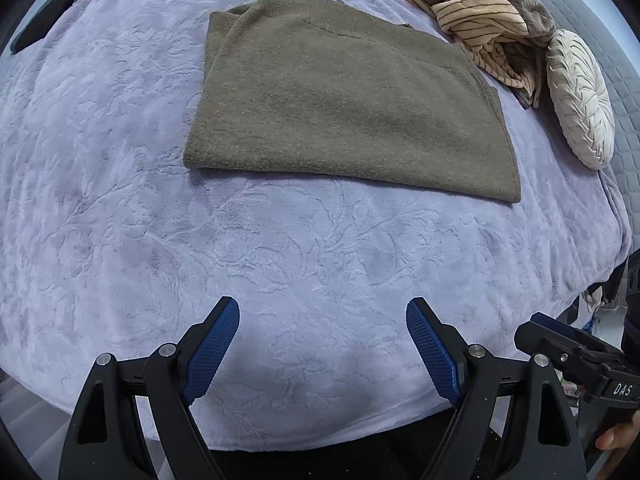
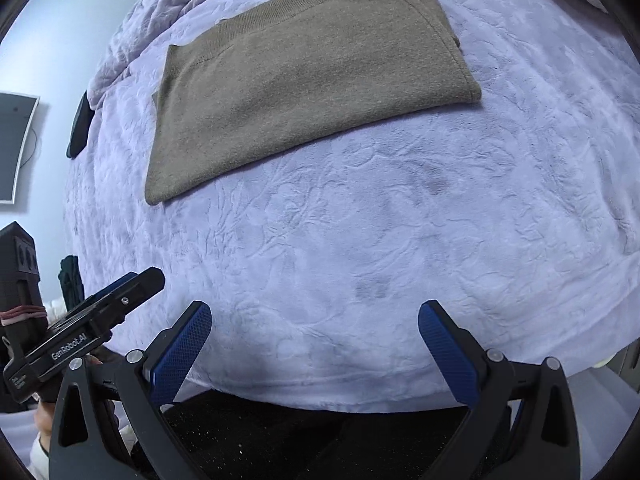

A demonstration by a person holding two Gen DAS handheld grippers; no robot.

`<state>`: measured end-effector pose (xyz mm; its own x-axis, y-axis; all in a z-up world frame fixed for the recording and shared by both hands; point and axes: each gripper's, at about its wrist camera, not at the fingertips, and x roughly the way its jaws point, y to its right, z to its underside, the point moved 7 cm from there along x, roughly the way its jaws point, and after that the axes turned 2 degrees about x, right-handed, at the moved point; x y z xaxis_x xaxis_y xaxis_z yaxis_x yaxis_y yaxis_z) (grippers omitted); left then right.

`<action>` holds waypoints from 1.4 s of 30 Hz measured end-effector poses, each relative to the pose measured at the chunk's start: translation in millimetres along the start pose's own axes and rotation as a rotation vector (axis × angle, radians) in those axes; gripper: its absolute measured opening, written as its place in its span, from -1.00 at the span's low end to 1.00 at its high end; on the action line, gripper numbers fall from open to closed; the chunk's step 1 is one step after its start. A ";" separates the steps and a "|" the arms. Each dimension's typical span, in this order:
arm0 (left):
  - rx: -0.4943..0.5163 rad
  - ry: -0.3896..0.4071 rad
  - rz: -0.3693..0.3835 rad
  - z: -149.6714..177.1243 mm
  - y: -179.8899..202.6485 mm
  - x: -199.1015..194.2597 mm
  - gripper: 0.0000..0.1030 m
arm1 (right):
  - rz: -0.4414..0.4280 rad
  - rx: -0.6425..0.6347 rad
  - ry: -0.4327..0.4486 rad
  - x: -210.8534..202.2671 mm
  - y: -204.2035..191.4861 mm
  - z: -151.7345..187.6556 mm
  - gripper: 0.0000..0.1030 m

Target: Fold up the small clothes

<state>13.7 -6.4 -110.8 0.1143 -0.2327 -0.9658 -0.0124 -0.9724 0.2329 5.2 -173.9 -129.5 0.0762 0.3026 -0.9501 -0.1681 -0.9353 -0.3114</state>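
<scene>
Cropping striped clothes (image 1: 472, 12) at frame edge

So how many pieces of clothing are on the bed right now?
2 at least. A folded brown sweater lies flat mid-bed; a striped beige garment sits crumpled at the far edge beside a round white cushion. That heap may hide more.

Ahead of the blue-padded grippers lies an olive-brown sweater (image 1: 344, 108) on a lavender blanket (image 1: 280, 264) embossed with leaves; beyond it, cream clothes (image 1: 476, 12) with dark stripes.
</scene>
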 end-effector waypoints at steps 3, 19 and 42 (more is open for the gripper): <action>-0.015 -0.009 0.028 -5.5 -17.9 4.6 0.68 | 0.011 -0.022 -0.032 7.8 -17.2 6.0 1.00; -0.317 0.096 0.245 -50.7 -84.6 27.9 0.68 | 0.136 -0.223 -0.152 34.3 -58.4 0.7 1.00; -0.151 0.134 0.367 -112.6 -102.5 55.8 -0.30 | 0.149 -0.256 -0.276 53.9 -23.2 1.4 1.00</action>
<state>133.1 81.9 -175.7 0.2582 -0.5501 -0.7942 0.0678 -0.8097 0.5829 11.8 -135.6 -173.5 -0.2033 0.1656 -0.9650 0.0957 -0.9775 -0.1879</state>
